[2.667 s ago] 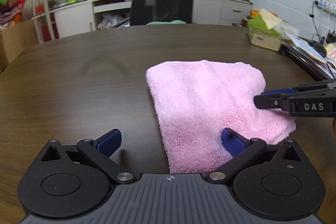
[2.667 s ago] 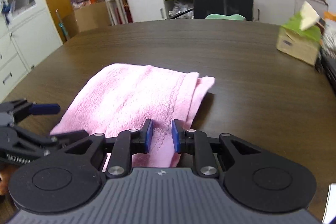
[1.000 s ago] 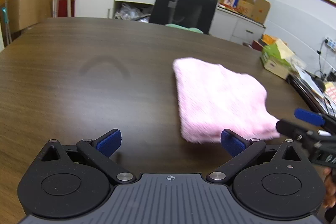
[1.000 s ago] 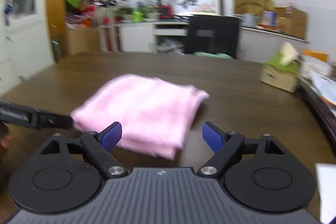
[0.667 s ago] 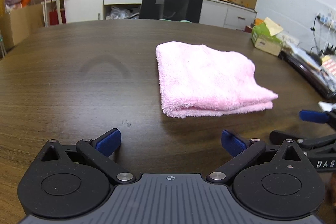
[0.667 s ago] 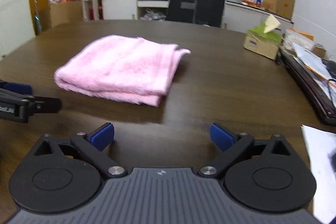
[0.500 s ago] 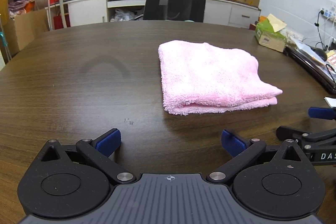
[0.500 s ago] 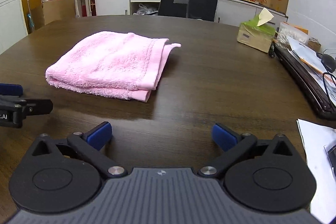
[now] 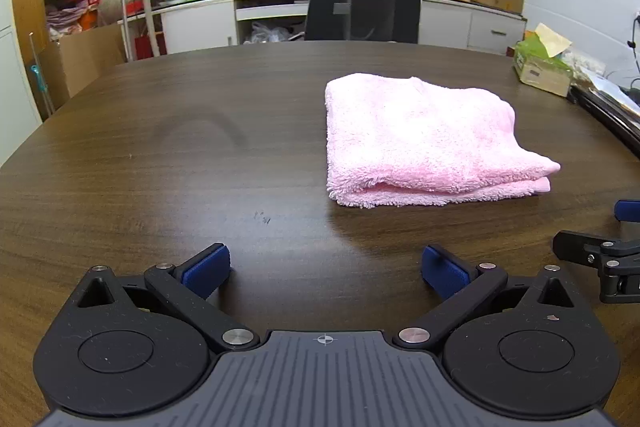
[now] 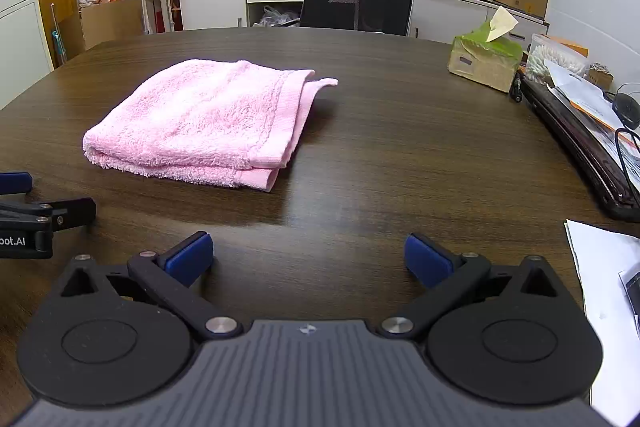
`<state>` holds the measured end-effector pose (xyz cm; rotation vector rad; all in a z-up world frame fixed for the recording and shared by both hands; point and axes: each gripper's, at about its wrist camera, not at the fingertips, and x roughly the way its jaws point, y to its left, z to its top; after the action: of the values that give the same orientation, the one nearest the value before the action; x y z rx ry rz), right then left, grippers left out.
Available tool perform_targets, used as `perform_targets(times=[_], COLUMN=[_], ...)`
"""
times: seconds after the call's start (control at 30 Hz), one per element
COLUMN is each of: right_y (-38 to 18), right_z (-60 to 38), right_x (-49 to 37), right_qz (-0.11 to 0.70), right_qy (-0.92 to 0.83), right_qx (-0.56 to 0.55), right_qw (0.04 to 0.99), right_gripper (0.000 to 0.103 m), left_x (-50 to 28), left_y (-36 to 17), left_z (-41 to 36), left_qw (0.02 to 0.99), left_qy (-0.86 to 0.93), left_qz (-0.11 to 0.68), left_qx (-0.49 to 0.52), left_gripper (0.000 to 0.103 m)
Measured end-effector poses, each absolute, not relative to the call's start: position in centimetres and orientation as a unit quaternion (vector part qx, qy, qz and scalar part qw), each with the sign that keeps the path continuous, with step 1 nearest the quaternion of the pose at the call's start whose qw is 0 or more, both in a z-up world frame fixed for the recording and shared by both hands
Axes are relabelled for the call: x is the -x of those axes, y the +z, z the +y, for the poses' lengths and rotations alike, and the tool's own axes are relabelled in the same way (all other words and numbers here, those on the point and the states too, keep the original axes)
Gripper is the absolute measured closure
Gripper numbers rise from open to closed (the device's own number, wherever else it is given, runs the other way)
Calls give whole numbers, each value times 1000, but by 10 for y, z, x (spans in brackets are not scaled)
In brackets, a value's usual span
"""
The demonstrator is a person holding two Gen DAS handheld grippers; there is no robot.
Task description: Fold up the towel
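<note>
While the pink towel (image 9: 424,139) is lying folded ahead between both tongs, left tongs (image 9: 325,269) and right tongs (image 10: 308,255) are hovering spread, empty, above the surface (image 9: 160,167).

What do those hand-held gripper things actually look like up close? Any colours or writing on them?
Each is matte black plastic: the left hand-held gripper and right hand-held gripper have two round housings, a ribbed grey centre plate, silver pivot pins and angled link arms. The fingertips carry blue pads. White lettering ending "bot.AI" shows on the side of the left one, seen from the right camera. No cables or sleeves are visible.
</note>
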<state>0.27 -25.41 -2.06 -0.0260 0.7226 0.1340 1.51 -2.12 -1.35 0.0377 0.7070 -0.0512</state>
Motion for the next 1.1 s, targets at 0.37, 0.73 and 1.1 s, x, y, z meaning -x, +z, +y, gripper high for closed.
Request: perform_targets(times=[0.37,0.73,1.1], right_y=[-23,-23,-23], right_z=[-253,-254,-256], right_x=[-3,-4,-4], right_qz=[353,353,353], right_qy=[66,66,67], right_qx=[11,11,11], right_qw=[933,933,933], right_gripper=[0,0,0], left_x=[-15,-15,-15], left_y=[-13,-14,-14], left_z=[-21,-21,-22], left_qw=[938,938,938], left_qy=[-23,-23,-24], left_qz=[346,346,346], left_qx=[-19,-19,-18], left_gripper=[0,0,0])
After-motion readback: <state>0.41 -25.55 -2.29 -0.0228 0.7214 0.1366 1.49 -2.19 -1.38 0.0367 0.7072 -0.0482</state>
